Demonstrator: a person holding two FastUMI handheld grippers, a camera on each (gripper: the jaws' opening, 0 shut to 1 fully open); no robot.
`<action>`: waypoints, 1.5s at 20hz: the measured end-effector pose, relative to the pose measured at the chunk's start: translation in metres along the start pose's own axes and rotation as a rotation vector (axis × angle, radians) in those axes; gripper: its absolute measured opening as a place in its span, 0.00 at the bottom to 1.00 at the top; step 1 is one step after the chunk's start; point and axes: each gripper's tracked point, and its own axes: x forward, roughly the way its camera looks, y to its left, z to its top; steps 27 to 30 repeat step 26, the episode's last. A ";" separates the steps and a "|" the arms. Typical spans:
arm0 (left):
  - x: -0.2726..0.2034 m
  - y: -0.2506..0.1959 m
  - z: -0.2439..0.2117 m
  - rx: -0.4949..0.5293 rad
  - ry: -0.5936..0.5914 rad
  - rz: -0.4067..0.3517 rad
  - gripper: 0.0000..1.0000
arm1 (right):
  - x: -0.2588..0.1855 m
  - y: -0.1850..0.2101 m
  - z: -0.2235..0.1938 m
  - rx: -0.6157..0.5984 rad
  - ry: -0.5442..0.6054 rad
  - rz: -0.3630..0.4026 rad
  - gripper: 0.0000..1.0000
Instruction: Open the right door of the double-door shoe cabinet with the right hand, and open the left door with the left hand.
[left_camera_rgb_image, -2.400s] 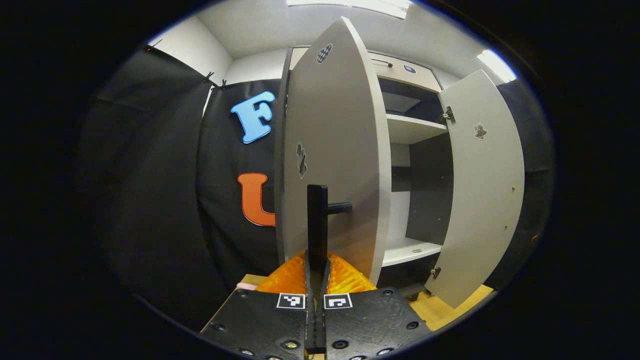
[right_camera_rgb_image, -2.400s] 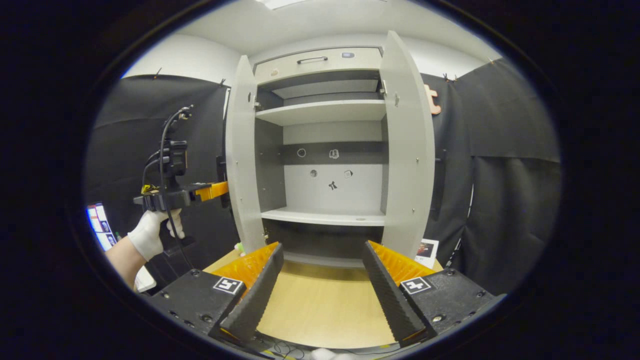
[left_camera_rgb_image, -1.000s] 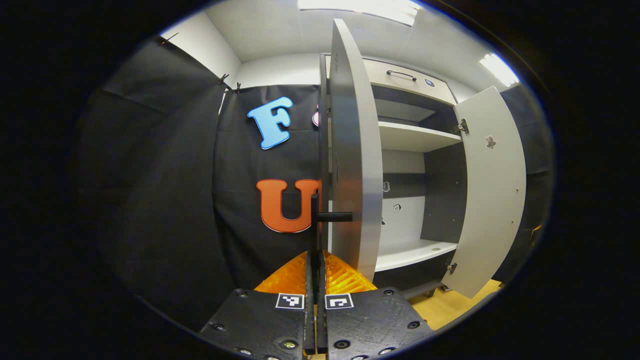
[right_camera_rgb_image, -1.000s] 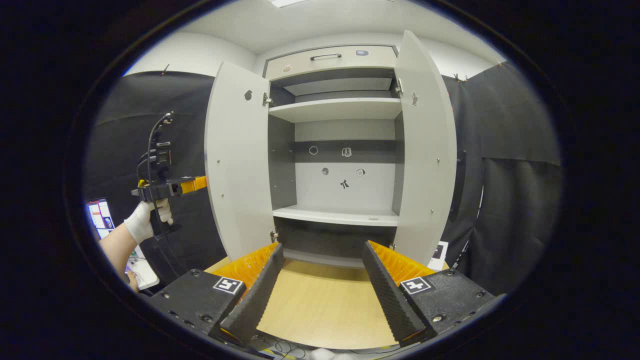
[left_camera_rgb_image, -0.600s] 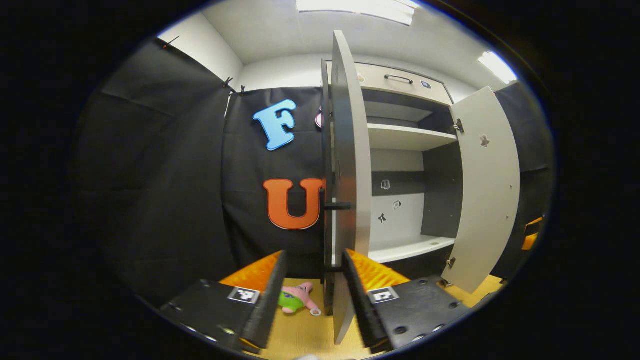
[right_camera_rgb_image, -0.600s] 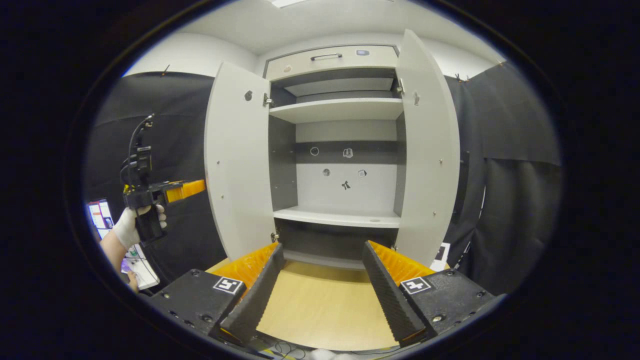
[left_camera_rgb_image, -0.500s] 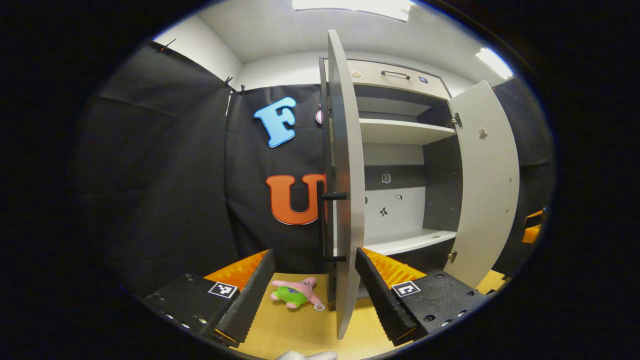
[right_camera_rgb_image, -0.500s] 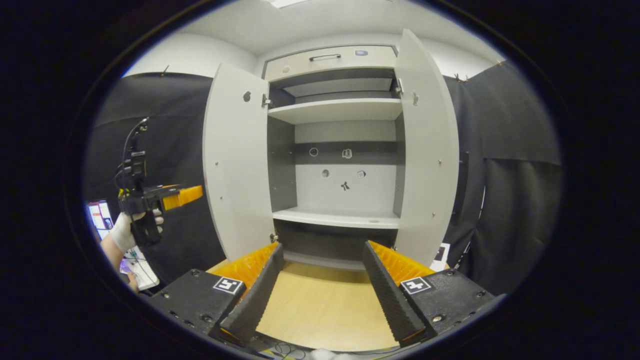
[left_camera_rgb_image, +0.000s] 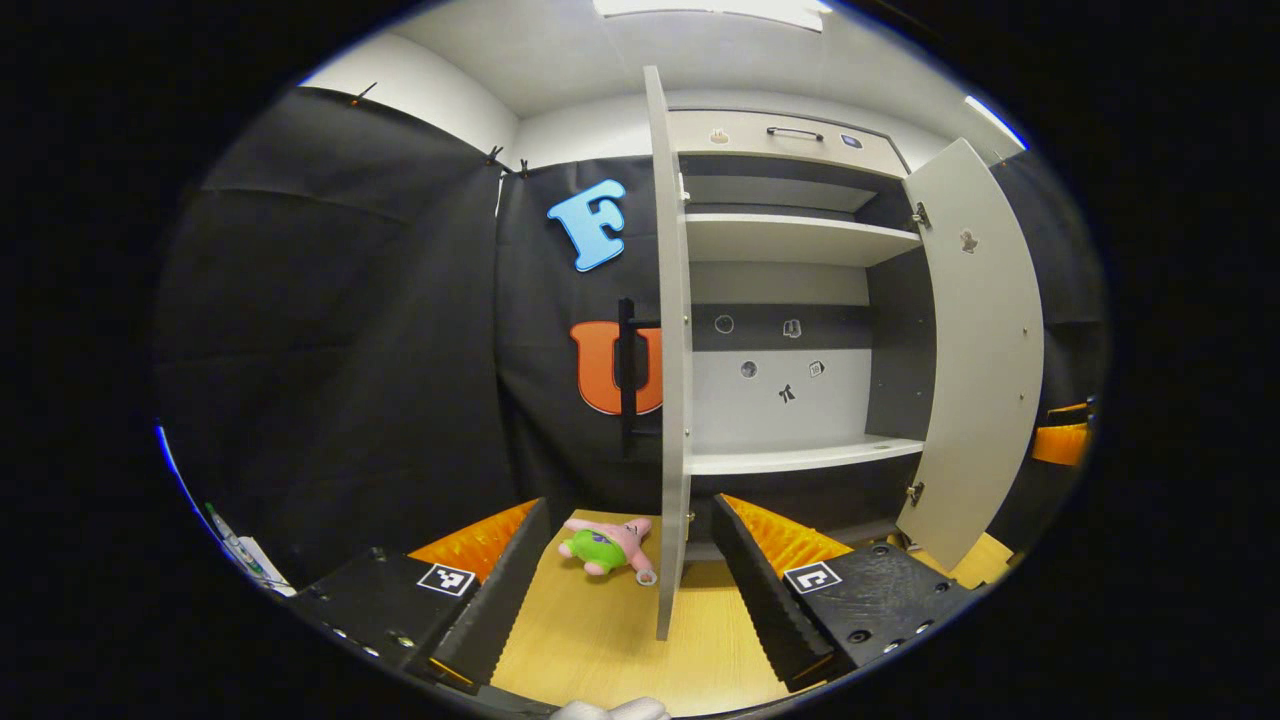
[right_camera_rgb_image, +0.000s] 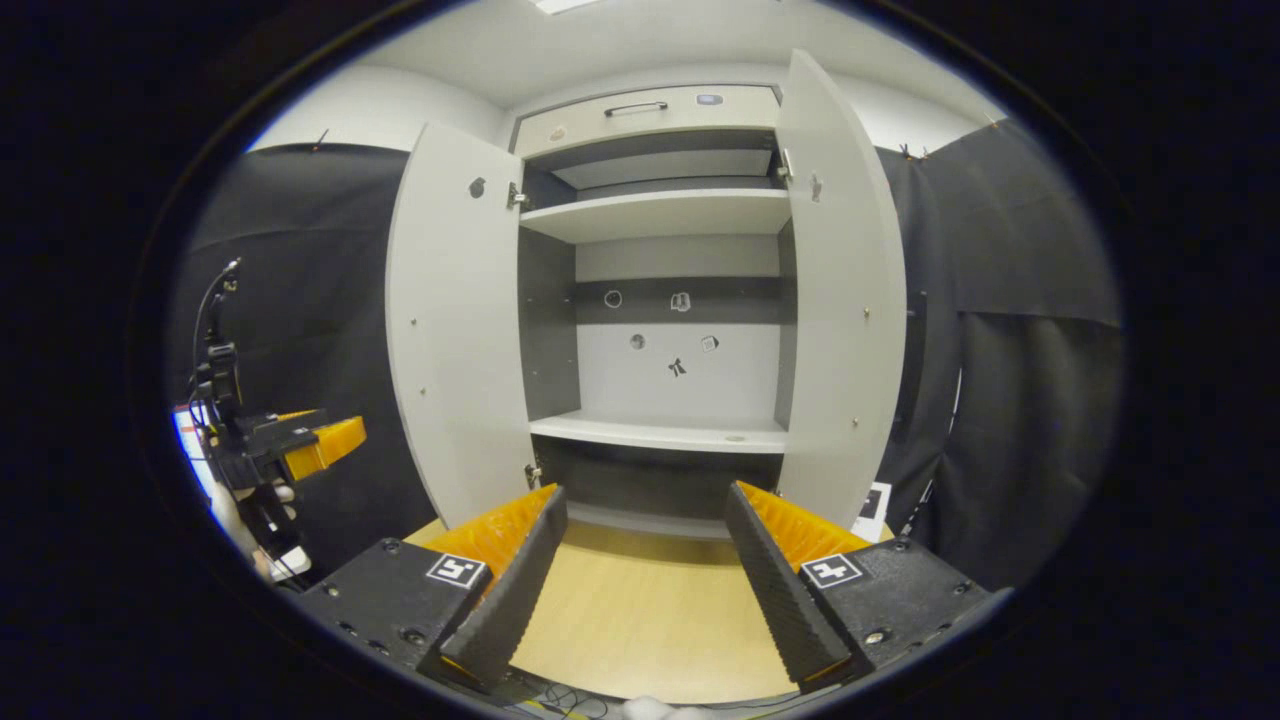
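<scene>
Wooden floor (right_camera_rgb_image: 640, 610) before cabinet (right_camera_rgb_image: 660, 430) | left door (right_camera_rgb_image: 450, 320), right door (right_camera_rgb_image: 840, 300) swung wide, task looks done | left gripper (left_camera_rgb_image: 625, 590), right gripper (right_camera_rgb_image: 640, 570) released, standing clear of handles

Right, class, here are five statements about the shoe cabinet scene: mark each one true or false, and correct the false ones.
1. Both doors of the shoe cabinet stand open. True: left door and right door are swung out.
2. The left gripper is clamped on the left door's handle. False: its fingers are spread and the handle is apart from them.
3. A plush toy lies on the wooden floor by the left door. True.
4. Shoes fill the lower shelf. False: no shoes are on it.
5. The right gripper is shut. False: its fingers are wide apart.
</scene>
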 end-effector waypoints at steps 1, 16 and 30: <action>-0.004 -0.007 0.002 -0.008 -0.003 0.001 0.96 | 0.000 -0.002 0.000 0.000 -0.003 -0.008 0.98; -0.023 -0.109 0.015 -0.019 0.005 -0.124 0.96 | -0.009 -0.051 0.009 0.030 -0.035 -0.146 1.00; -0.023 -0.128 0.029 0.010 -0.005 -0.173 0.96 | -0.011 -0.063 0.014 0.052 -0.051 -0.184 0.99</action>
